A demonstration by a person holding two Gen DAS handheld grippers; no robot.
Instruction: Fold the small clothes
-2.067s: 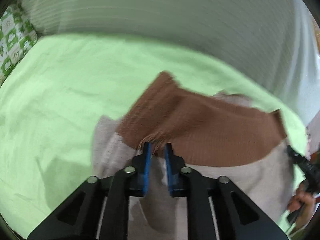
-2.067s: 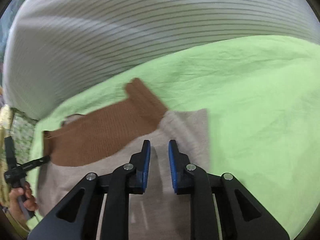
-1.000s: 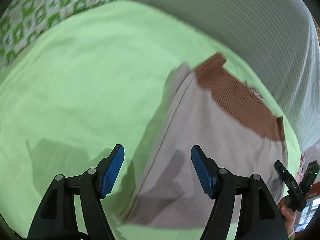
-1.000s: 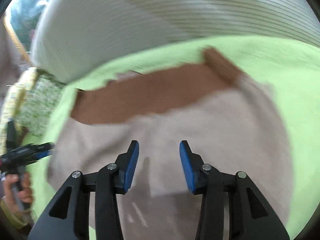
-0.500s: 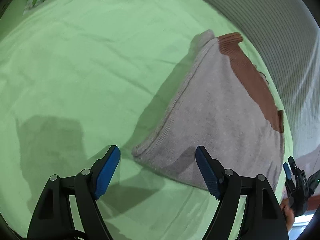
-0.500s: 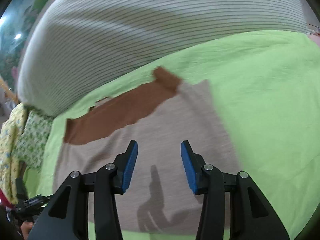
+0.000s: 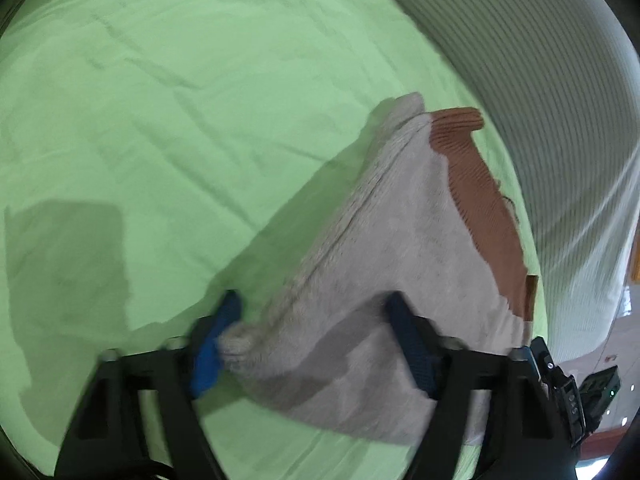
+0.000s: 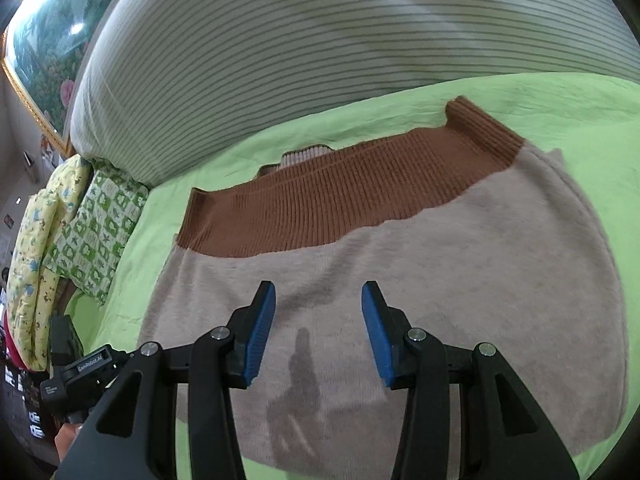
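Note:
A folded beige knit sweater [image 7: 400, 240] with a brown ribbed band [image 7: 480, 184] lies on the green bed sheet [image 7: 160, 120]. My left gripper [image 7: 316, 344] is open, its jaws straddling the sweater's near left corner. In the right wrist view the sweater [image 8: 440, 280] fills the middle, with its brown band [image 8: 340, 200] at the far side. My right gripper [image 8: 318, 332] is open and empty, just above the beige part.
A large striped pillow [image 8: 320, 40] lies behind the sweater. Patterned green and yellow bedding [image 8: 80, 220] is stacked at the left. The other gripper's handle [image 8: 76, 372] shows at the lower left. The green sheet [image 8: 600, 120] stretches to the right.
Both grippers have let go of the folded-over sweater and opened. My left gripper has since moved forward, so its jaws now flank the sweater's corner. My right gripper has come closer over the beige part.

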